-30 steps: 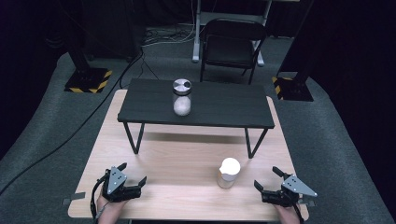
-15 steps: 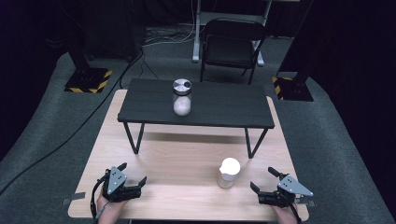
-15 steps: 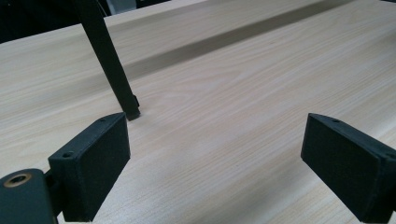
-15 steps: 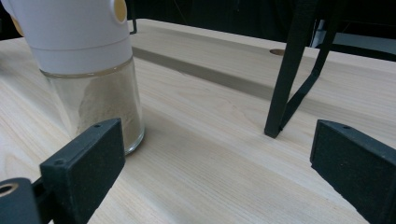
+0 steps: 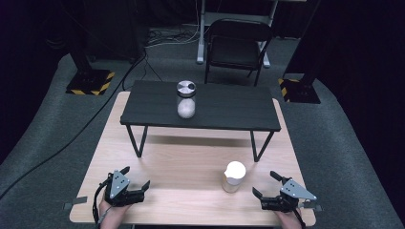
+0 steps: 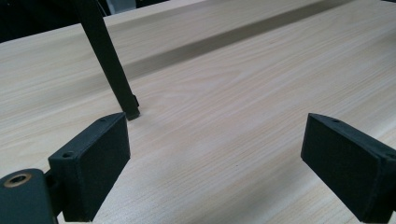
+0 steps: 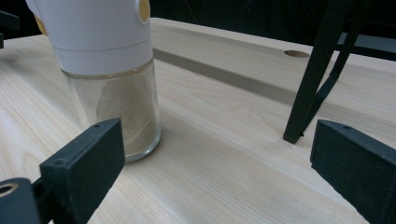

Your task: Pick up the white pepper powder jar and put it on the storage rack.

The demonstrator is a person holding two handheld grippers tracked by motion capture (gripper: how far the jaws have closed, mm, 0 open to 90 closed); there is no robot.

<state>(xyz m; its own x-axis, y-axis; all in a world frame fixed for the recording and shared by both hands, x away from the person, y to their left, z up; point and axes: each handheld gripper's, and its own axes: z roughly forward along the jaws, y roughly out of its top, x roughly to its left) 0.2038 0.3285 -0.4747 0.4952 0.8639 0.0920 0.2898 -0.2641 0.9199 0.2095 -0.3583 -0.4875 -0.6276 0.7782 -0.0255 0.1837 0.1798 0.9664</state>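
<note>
- glass jar with a white domed cap and pale powder inside (image 5: 233,176) stands upright on the light wooden table (image 5: 191,167); long axis vertical, cap up; it sits in the near right part of the table top, in front of the small black table
- in the right gripper view the same jar (image 7: 112,79) shows yellow spots on its white cap; powder fills the lower glass part
- small black metal-legged table (image 5: 200,107) stands on the wooden table, farther back; on it a second glass jar with a silver metal lid (image 5: 186,99), upright, white contents at the bottom; well apart from both grippers
- black folding chair (image 5: 236,45) on the grey carpet behind the tables; black stands with yellow-black striped bases at left and right
- one black leg of the small table (image 7: 317,70) rises just beyond the right jaw in the right gripper view; another leg (image 6: 109,60) stands ahead of the left gripper's jaws
- right gripper (image 5: 268,185) rests at the near right edge, jaws spread wide, nothing between them; white-capped jar is near, ahead and to its left, just beyond the left jaw tip, not touching
- left gripper (image 5: 136,177) at the near left edge, jaws apart and empty over bare wood; jar well apart on its right
</note>
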